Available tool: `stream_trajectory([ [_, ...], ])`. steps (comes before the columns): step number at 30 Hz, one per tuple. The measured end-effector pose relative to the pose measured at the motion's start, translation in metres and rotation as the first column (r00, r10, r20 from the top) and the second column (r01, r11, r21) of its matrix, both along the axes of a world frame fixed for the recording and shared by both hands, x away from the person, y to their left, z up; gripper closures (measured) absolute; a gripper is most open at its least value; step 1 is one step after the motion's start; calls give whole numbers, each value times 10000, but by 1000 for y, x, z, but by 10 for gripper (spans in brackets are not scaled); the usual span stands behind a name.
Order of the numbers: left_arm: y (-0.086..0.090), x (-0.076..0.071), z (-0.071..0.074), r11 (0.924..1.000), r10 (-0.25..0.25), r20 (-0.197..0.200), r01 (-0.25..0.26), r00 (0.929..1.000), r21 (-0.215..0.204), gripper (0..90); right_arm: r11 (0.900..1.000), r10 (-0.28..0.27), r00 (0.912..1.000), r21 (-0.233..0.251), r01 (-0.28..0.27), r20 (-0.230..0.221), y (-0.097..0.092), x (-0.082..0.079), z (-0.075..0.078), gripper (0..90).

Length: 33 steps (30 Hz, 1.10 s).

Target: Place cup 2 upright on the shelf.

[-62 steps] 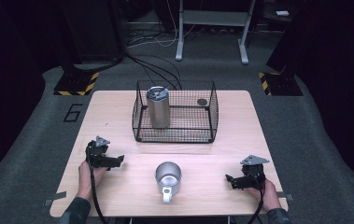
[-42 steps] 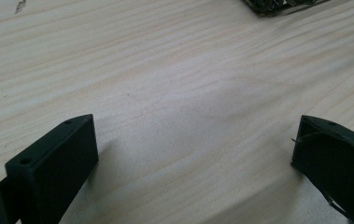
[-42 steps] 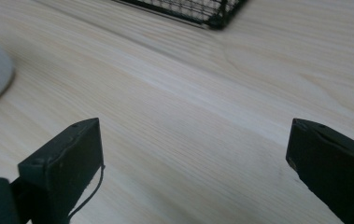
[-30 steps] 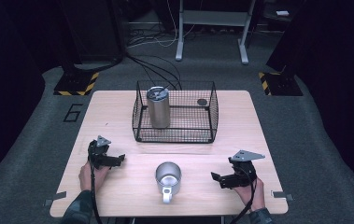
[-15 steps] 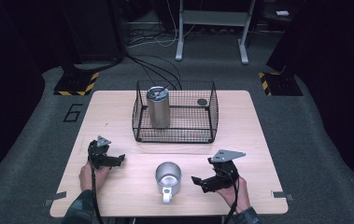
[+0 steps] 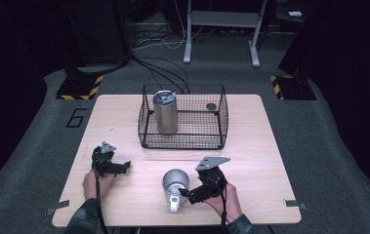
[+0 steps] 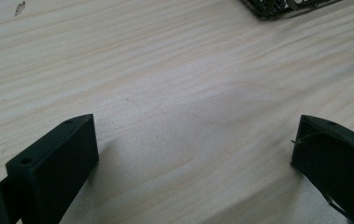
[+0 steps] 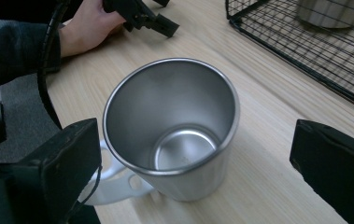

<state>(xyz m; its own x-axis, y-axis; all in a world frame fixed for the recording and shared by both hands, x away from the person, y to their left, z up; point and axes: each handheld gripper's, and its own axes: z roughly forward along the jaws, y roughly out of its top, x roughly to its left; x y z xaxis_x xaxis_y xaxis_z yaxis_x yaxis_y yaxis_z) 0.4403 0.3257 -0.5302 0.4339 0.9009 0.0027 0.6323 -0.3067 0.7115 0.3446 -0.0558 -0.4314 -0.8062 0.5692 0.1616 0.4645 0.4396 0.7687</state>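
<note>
The right gripper [image 6: 191, 193] had slid left up to the steel mug [image 6: 175, 183], jaws wide open and empty around it, so closing looked next, while the left gripper [image 6: 122, 167] sat open and empty.

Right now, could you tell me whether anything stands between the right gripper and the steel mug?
Nothing visible does. The right gripper is open, with the steel mug upright directly between its jaws, and bare table around it.

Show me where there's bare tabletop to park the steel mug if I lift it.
Bare wood lies right of the wire basket out to the table edge, and between the left gripper and the basket. It is crowded at the front, where the right gripper flanks the mug.
</note>
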Motion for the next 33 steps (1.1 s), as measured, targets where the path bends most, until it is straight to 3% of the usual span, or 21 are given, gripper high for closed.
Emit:
stream_trajectory([
  [9,-1,0,0,9999,51,-2,-51,10000,-108,1,9990,318,9995,-320,-316,70,23,1,-5,17],
  [16,-1,0,-2,9998,144,147,-142,9998,-156,1,9935,535,9978,-1031,-492,395,39,2,-7,15],
  [26,-1,1,-2,9999,123,182,-121,9998,-121,2,9926,438,9986,-1148,-401,300,44,5,-10,47],
  [30,-1,0,-2,9998,134,147,-132,9998,-152,2,9888,600,9963,-1401,-508,622,44,4,-13,49],
  [33,-1,0,-2,9998,125,150,-123,9998,-153,2,9883,599,9964,-1438,-506,607,45,4,-15,50],
])
